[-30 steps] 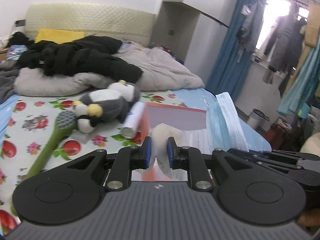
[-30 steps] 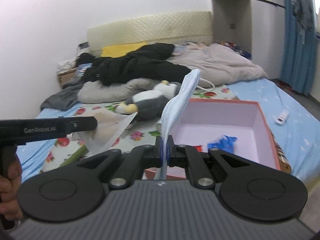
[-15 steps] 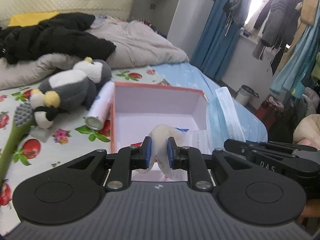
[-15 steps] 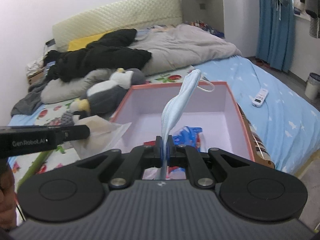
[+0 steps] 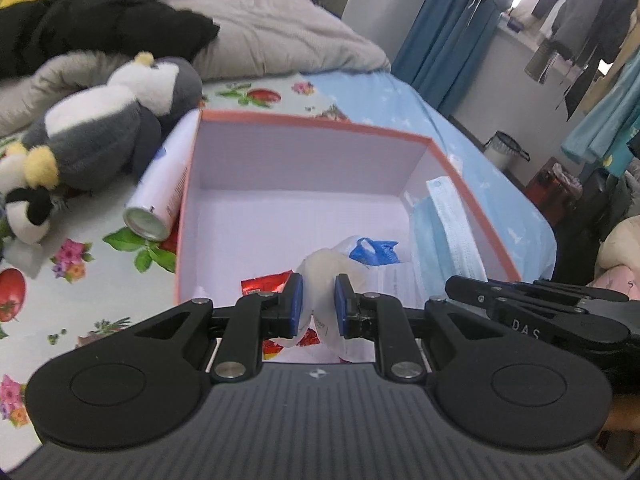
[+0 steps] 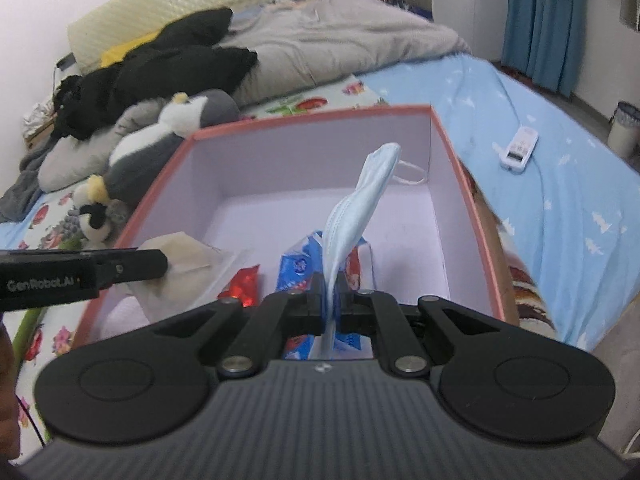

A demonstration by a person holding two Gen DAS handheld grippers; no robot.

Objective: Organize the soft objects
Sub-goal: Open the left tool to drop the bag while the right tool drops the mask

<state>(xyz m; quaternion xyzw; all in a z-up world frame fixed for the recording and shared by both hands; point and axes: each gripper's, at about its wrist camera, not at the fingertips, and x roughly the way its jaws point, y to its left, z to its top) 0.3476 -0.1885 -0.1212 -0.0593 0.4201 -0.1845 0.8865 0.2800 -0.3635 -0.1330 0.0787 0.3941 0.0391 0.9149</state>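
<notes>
A pink-rimmed cardboard box (image 5: 312, 122) (image 6: 312, 114) with a pale lilac inside sits on the bed. My left gripper (image 5: 318, 308) is shut on a cream pad in a clear plastic wrapper (image 5: 326, 268) (image 6: 184, 254), held over the box's near left part. My right gripper (image 6: 330, 300) is shut on a light blue face mask (image 6: 356, 216) (image 5: 444, 232), which stands up over the box's near right part. Inside the box lie a blue-and-white packet (image 6: 298, 268) (image 5: 374, 250) and a red wrapper (image 6: 244, 284) (image 5: 264, 284).
A grey-and-white penguin plush (image 5: 104, 136) (image 6: 160, 148) and a white spray can (image 5: 164, 196) lie left of the box. Black clothes (image 6: 160, 68) and a grey duvet (image 6: 340, 36) are piled behind. A white remote (image 6: 518, 150) lies on the blue sheet to the right.
Both grippers came forward and down over the box, each keeping its hold. The box now fills the middle of both views and the packets inside show.
</notes>
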